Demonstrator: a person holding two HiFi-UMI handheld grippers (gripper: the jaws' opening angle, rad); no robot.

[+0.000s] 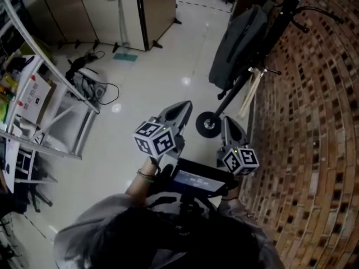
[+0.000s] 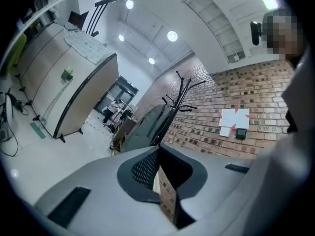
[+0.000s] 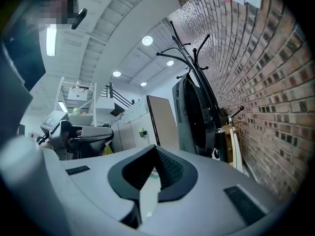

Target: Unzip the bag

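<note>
A grey bag (image 1: 238,43) hangs from a black coat rack (image 1: 287,7) beside the brick wall, well ahead of both grippers. It also shows in the left gripper view as the bag (image 2: 146,127) and in the right gripper view as the bag (image 3: 189,114). My left gripper (image 1: 180,109) is held level over the floor, shut, with nothing between its jaws (image 2: 160,180). My right gripper (image 1: 229,122) sits just to its right, also shut and empty (image 3: 155,173). Neither one touches the bag.
A black wheel (image 1: 208,124) on a slanted rod stands on the floor just ahead of the grippers. The brick wall (image 1: 314,128) runs along the right. A metal shelf rack (image 1: 53,114) and cables (image 1: 87,82) lie to the left, cabinets (image 1: 112,10) at the back.
</note>
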